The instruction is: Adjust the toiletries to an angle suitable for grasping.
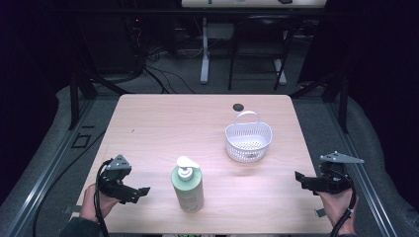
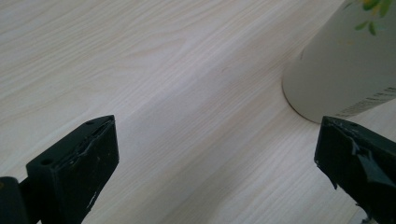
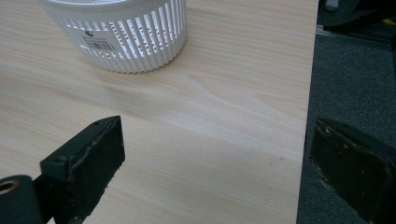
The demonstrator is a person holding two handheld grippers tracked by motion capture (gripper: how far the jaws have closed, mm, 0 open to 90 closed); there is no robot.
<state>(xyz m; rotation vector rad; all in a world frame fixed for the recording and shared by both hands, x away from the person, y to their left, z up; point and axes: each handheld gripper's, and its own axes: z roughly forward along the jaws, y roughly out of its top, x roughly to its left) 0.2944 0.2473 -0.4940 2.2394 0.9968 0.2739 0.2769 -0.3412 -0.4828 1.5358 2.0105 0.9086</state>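
The tall green bottle point(image 1: 188, 188) stands straight up on the worktop point(image 1: 163, 128), just beside the left gripper point(image 1: 139, 193), and both grippers' fingers are wide apart, holding nothing.

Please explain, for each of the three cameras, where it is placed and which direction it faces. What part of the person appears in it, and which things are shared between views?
High view: above the person's side, looking forward and down at the table; both hands show, with the left gripper and right gripper.
Left gripper view: rides on the left gripper, looking low across the wood; open fingers show.
Right gripper view: rides on the right gripper, facing the table's edge and floor; open fingers show.
Shared: the pump bottle in high and left; the white basket in high and right.
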